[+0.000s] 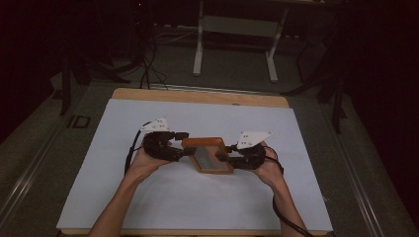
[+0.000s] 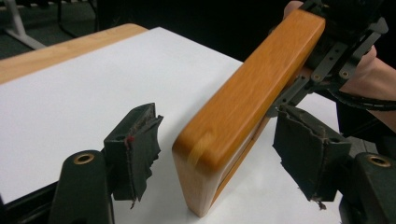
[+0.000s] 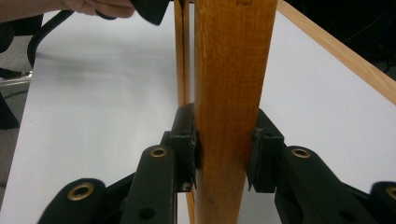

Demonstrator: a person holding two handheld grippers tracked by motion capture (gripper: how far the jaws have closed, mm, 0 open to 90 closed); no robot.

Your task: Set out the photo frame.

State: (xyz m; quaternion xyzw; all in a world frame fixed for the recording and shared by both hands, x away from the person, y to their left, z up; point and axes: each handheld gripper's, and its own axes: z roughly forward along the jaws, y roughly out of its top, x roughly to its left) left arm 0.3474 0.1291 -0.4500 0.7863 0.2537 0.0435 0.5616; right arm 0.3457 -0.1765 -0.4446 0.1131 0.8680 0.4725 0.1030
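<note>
Table first, wooden at its far edge, with a big white sheet spread across nearly all of it. Mid-sheet sits a wooden box, orange-brown, with a grey panel on its upper face, held between both hands. Right claw has its pads pressed on the two sides of the box's end, a firm grip, seen up close in the right gripper view. Left claw stands wide apart around the other end: the box sits between the torn black pads, touching neither, with white sheet showing in the gaps. That end hangs just above the sheet, a lower corner nearly touching it.
</note>
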